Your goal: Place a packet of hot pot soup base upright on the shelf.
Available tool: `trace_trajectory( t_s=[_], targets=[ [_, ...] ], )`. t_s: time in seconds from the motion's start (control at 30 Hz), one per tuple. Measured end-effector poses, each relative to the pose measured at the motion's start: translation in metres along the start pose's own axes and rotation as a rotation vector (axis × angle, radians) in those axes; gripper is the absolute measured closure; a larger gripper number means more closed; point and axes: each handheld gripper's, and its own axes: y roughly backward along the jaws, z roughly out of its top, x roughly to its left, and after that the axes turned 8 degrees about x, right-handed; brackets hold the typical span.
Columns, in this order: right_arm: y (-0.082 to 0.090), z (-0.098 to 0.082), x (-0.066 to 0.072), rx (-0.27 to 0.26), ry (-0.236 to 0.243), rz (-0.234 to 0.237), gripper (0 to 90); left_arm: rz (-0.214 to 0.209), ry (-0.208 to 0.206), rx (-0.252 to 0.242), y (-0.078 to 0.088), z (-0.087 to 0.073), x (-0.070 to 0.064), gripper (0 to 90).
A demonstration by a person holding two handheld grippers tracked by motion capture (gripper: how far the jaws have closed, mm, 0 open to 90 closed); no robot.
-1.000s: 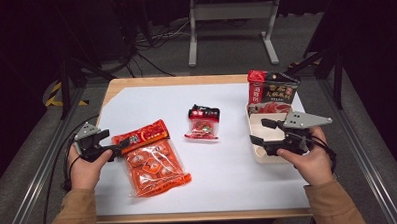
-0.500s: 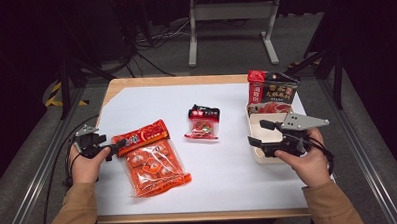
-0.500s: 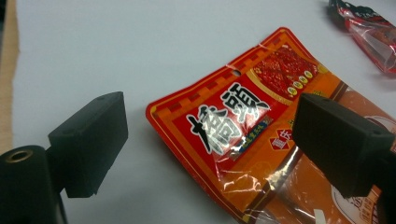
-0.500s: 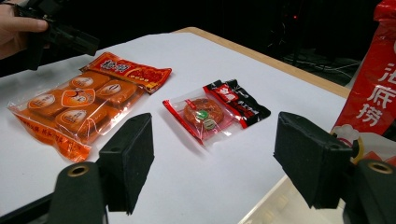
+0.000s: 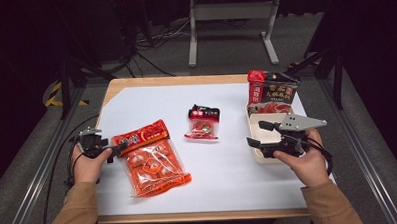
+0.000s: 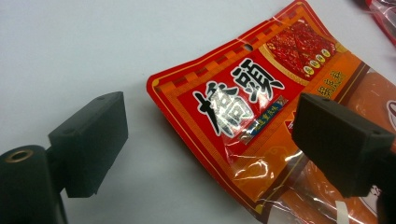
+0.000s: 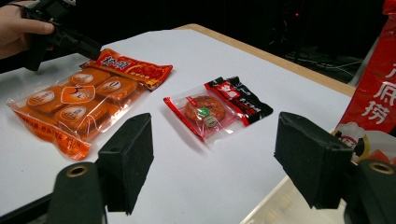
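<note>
Small black-and-red packet [image 5: 203, 122] sits mid-bench, with the white tray [image 5: 260, 140] and red box [image 5: 272, 89] far right, nothing blocking you. Your left tool [image 5: 118, 147] is spread wide at the big orange snack bag's [image 5: 150, 158] top-left corner, one jaw over its header, lower than a second ago. Your right tool [image 5: 257, 134] hangs spread over the tray, unmoved.

Three snack packs on the table [image 5: 229, 191]: one large orange bag [image 5: 150, 156] near the left edge, holding four wrapped orange pieces as far as the right gripper view shows; one small clear packet with a black end [image 5: 203, 122] at the middle, one round piece inside; one red-and-black pouch [image 5: 272, 88] standing at the far right corner. One pale tray [image 5: 259, 125] by the right edge. Two handheld grippers: left gripper [image 5: 118, 147], right gripper [image 5: 257, 133].
</note>
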Motion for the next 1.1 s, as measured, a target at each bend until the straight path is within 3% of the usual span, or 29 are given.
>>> trace_trajectory(
  t_s=[0.17, 0.3, 0.47, 0.73, 1.03, 1.1],
  targets=[
    [-0.001, -0.001, 0.000, 0.003, 0.000, -0.002, 28.6, -0.039, 0.003, 0.020, -0.007, -0.001, -0.001, 13.3],
    [-0.002, -0.001, -0.001, 0.007, -0.008, 0.002, 28.0, -0.072, 0.017, 0.008, -0.006, -0.001, -0.001, 13.2],
    [-0.003, -0.003, -0.002, 0.015, -0.006, -0.001, 28.0, -0.094, -0.010, 0.009, -0.006, 0.000, -0.004, 16.6],
    [-0.006, -0.004, -0.001, 0.028, -0.002, -0.001, 27.7, -0.145, -0.042, -0.009, -0.004, 0.001, -0.009, 29.3],
    [-0.007, -0.003, 0.000, 0.032, 0.001, 0.001, 27.7, -0.123, -0.041, 0.030, -0.013, 0.003, -0.006, 48.3],
    [-0.008, -0.004, -0.001, 0.034, -0.001, 0.001, 27.6, -0.079, -0.045, 0.032, -0.014, 0.004, -0.006, 56.2]
  ],
)
